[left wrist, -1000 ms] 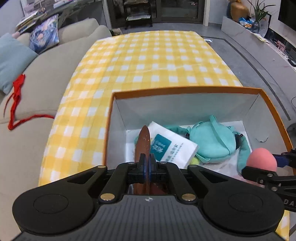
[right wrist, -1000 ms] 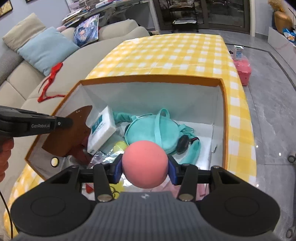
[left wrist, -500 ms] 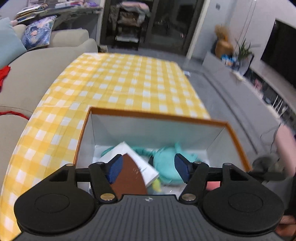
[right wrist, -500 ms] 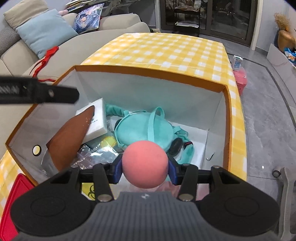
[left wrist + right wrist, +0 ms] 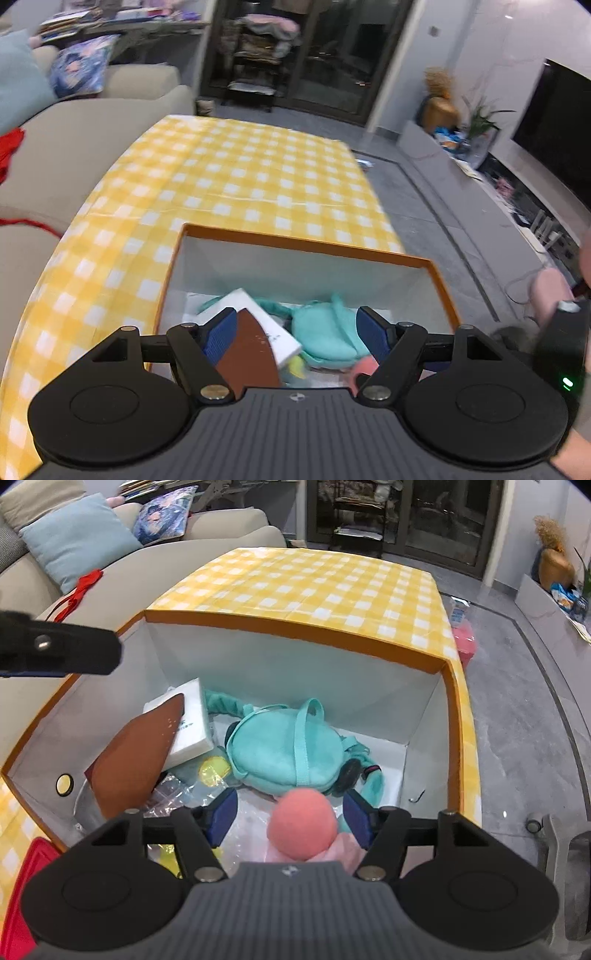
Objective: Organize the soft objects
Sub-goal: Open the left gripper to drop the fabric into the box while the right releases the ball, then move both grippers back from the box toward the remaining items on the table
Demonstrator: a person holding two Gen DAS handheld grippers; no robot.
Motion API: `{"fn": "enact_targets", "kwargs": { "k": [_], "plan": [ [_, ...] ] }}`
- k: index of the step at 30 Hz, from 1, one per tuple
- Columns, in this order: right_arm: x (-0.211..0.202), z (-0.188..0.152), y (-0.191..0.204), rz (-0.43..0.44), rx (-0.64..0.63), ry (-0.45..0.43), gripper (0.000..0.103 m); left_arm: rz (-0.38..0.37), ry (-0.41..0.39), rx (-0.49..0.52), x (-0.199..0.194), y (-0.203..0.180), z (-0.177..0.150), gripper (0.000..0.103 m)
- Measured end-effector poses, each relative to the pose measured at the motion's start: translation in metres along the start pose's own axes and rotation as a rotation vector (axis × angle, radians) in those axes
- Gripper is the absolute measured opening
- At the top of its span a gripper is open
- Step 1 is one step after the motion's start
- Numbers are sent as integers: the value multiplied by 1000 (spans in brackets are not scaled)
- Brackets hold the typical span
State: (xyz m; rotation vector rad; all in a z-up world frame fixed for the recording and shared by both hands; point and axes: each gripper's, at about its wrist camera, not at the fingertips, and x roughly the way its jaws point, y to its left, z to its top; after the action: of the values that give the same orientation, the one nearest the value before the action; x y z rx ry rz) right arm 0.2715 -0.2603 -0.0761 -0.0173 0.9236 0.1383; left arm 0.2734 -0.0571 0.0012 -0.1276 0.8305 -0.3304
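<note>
Yellow checked tablecloth (image 5: 317,579) over table. Beige sofa (image 5: 92,125) along left side, light blue cushion (image 5: 79,539) and patterned cushion (image 5: 164,511) on it, red cord (image 5: 79,590) draped on seat. Gold vase (image 5: 439,110) near plant (image 5: 480,118).

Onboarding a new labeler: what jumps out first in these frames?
First the orange-rimmed box on the yellow checked tablecloth, filled with soft things: a teal plush bag in the middle, a brown piece leaning on a white tissue pack at its left. Then the pink ball, lying loose between the open jaws of the right hand-held gripper; the left hand-held gripper is open too.
</note>
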Motion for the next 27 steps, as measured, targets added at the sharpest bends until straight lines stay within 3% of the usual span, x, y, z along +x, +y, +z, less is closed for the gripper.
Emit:
{"fn": "enact_targets", "kwargs": {
  "k": [1,3,4,9,14,17,22,27],
  "plan": [
    [-2,-1,0,-4,6,-6,63,-24,-3,12,-4,0,-1,86],
    [-10,0,0,-6,27,-37,80,-22,-10,34,-8,-3,-2,86],
    [-15,0,-1,-8,43,-56,84,-13,-15,45,-11,-5,-1,86],
    [-56,2,-7,62,101,-109,85,2,-26,89,-26,-13,3,86],
    [-111,-10,-4,62,99,-128,93,102,-10,218,-52,-31,8,88],
    [-151,-31,-1,51,87,-141,93,61,63,235,-69,-39,3,88],
    [-199,-79,1,53,84,-25,93,73,105,238,-106,-48,-21,88],
    [-204,-144,13,58,163,29,93,82,102,209,-145,-50,-59,89]
  ]
}}
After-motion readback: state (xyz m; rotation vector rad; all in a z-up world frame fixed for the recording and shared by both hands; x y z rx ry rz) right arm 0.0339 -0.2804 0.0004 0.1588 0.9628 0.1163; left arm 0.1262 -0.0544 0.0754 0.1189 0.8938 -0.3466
